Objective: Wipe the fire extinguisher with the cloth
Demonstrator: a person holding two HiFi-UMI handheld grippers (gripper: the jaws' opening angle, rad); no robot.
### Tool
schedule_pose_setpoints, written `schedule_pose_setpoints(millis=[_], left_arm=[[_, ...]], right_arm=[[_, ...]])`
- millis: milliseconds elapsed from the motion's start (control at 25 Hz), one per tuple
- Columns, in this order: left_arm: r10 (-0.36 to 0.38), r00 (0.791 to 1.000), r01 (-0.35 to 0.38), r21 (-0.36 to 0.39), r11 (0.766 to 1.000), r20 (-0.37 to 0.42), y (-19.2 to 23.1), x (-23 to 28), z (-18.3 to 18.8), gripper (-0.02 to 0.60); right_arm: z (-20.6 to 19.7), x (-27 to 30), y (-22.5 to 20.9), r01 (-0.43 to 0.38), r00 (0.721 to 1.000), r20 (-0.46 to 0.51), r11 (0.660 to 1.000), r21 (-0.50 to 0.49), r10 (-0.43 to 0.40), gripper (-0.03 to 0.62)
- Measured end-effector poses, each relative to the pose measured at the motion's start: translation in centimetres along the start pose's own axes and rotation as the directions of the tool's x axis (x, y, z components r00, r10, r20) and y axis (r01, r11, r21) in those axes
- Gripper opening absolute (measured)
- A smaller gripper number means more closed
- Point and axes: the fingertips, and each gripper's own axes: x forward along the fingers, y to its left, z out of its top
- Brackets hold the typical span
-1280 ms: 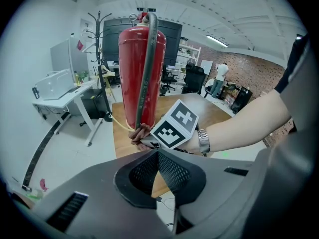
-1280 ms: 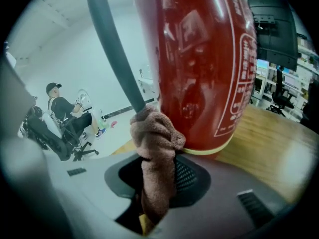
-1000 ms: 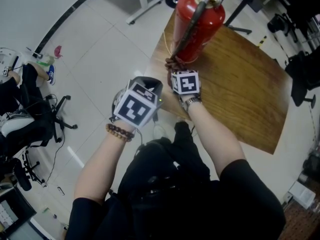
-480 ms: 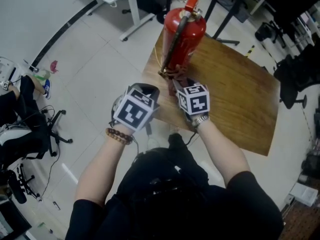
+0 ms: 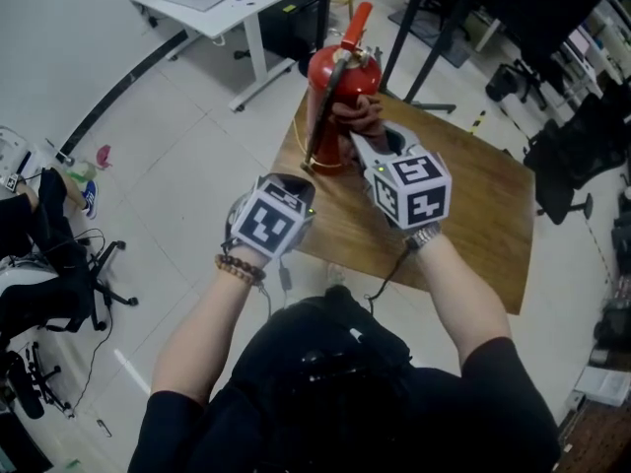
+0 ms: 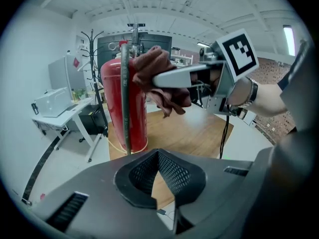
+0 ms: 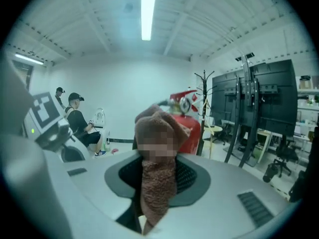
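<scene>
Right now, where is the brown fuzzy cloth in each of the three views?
Head view: brown fuzzy cloth upper centre, held by right gripper.
Left gripper view: cloth upper centre.
Right gripper view: cloth centre, between the jaws.
Shared landmark: the red fire extinguisher beside it.

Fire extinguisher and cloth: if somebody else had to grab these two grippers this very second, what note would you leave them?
Left gripper: shut, empty, held back from the extinguisher.
Right gripper: shut on the brown cloth, which sits against the upper side of the fire extinguisher.
The extinguisher stands upright near the far edge of the wooden table.
Done: cloth is gripped and on the cylinder. How much is already wiped cannot be told.
Left: probably rub the cloth over the rest of the red body, going round the black hose.
</scene>
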Motion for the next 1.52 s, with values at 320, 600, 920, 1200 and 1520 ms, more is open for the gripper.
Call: schedule_pose_setpoints(millis=[320,600,920,1200,1520], left_arm=[[0.027,0.999,-0.027,0.01,1.0,0.031,-0.4,-0.3,1.6,0.0],[0.042,0.999,-0.042,-0.011,0.999,0.027,0.1,-0.3,1.9,0.0],[0.055,0.998,-0.055,-0.017,0.998,0.015,0.5,0.4,2.1,0.0],[0.052,0.999,-0.052,-0.008,0.999,-0.001,0.3,1.2,2.3,0.0],[0.036,0.999,-0.036,-0.01,0.999,-0.039,-0.2,2.3,2.1,0.0]], right_arm=[[7.4,-0.7,-2.3,0.031,0.996,0.088,0.997,-0.07,-0.025,0.124],[8.5,1.0,-2.9,0.03,0.997,0.07,0.994,-0.103,-0.023,0.123],[6.9,1.7,-2.4,0.01,0.998,0.059,0.993,-0.121,-0.003,0.123],[4.7,1.2,-1.2,-0.011,0.998,0.053,0.991,-0.133,0.018,0.123],[-1.0,3.0,-1.5,-0.037,0.999,-0.036,0.997,-0.073,0.034,0.123]])
